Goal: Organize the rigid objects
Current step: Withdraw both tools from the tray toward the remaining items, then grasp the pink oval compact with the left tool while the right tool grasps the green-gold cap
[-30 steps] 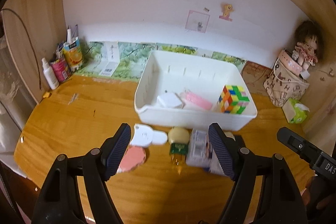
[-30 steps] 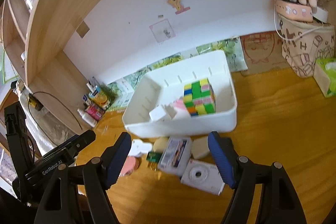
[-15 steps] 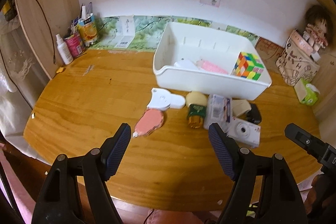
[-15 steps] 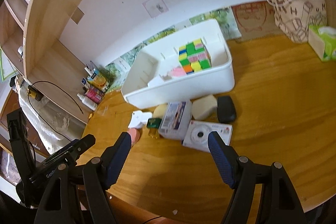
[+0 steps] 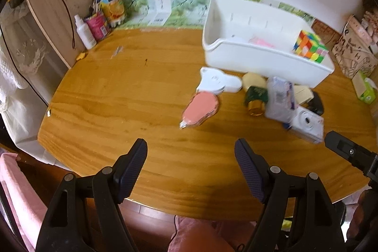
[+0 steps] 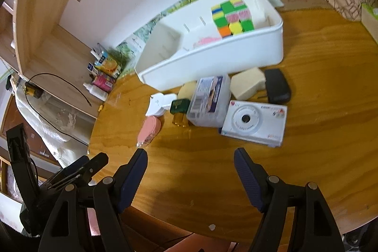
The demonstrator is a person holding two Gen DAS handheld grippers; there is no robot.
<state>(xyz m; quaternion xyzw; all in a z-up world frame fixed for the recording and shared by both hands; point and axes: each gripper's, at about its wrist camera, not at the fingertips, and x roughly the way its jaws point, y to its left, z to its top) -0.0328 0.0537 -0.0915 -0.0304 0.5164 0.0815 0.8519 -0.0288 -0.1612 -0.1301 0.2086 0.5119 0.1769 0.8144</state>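
White rectangular plastic bin (image 5: 264, 63) on the round wooden table (image 5: 132, 96), holding a multicoloured puzzle cube (image 6: 232, 17) and a pink flat item (image 6: 206, 41). Loose items, including a white compact camera (image 6: 255, 122), lie just before it. Left gripper (image 5: 191, 155) and right gripper (image 6: 191, 162): jaws apart, empty.

Warm indoor light, motion blur, fisheye-warped edges.

Both wrist cameras look steeply down over the wooden table's (image 5: 122, 96) near edge, sharing the white bin (image 5: 264, 60) (image 6: 212, 58) and the clutter before it
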